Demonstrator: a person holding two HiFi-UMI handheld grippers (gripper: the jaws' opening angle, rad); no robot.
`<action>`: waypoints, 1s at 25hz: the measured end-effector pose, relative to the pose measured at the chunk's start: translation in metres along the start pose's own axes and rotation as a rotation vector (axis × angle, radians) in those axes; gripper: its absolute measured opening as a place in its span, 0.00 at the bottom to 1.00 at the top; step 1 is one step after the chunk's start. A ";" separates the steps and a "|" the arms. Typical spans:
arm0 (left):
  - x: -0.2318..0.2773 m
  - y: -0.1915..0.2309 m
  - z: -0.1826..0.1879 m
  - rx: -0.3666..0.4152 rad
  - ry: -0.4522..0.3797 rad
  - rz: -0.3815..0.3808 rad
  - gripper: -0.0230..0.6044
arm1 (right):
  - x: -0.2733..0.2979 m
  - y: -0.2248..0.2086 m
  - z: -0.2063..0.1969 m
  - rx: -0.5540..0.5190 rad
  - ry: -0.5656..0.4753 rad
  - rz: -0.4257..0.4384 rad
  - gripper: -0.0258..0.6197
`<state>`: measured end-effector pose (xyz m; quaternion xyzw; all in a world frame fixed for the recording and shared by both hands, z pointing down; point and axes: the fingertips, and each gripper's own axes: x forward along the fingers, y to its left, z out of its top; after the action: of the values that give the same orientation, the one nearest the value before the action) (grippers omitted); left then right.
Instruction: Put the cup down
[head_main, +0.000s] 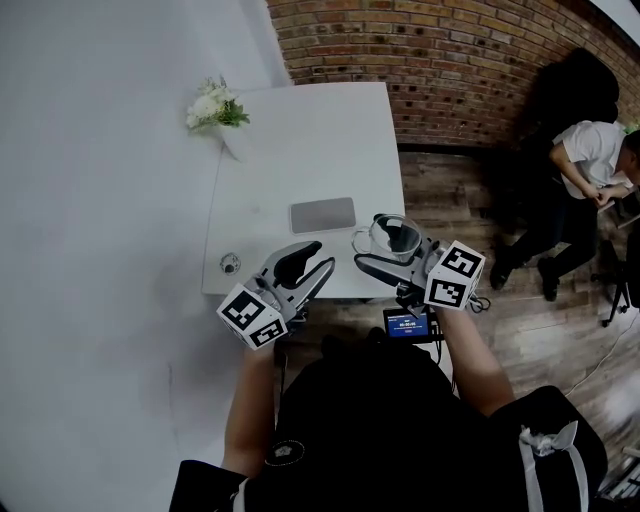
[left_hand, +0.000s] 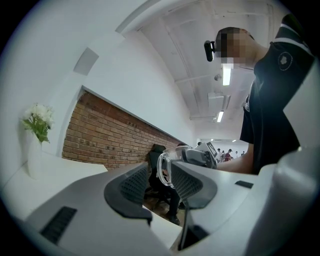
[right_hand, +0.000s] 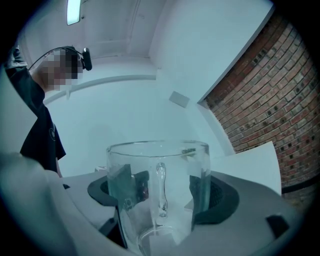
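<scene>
A clear glass cup (head_main: 392, 232) with a handle is held just over the front right part of the white table (head_main: 330, 140). My right gripper (head_main: 388, 250) is shut on it. In the right gripper view the cup (right_hand: 160, 200) stands upright between the dark pads (right_hand: 220, 197), its handle facing the camera. My left gripper (head_main: 320, 258) hovers open over the table's front edge, to the left of the cup, with nothing between its jaws. In the left gripper view the left gripper (left_hand: 160, 185) points at the cup's handle (left_hand: 164, 170).
A grey flat pad (head_main: 322, 214) lies mid-table behind the grippers. White flowers in a vase (head_main: 212, 105) stand at the far left corner. A small round object (head_main: 230, 264) sits near the front left edge. A seated person (head_main: 590, 160) is by the brick wall (head_main: 450, 60).
</scene>
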<state>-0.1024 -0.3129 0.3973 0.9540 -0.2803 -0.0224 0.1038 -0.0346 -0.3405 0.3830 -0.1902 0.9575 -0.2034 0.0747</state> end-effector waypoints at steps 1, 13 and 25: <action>-0.001 0.000 0.000 -0.001 0.000 0.001 0.28 | 0.000 0.000 0.000 -0.001 0.001 0.000 0.68; -0.010 0.006 -0.005 -0.011 0.015 0.031 0.28 | 0.013 -0.019 -0.018 -0.054 0.082 0.010 0.68; -0.005 0.025 -0.033 -0.052 0.080 0.060 0.28 | 0.057 -0.102 -0.095 -0.083 0.193 -0.054 0.68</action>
<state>-0.1166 -0.3245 0.4348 0.9423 -0.3038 0.0116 0.1404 -0.0737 -0.4144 0.5080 -0.1986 0.9623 -0.1830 -0.0311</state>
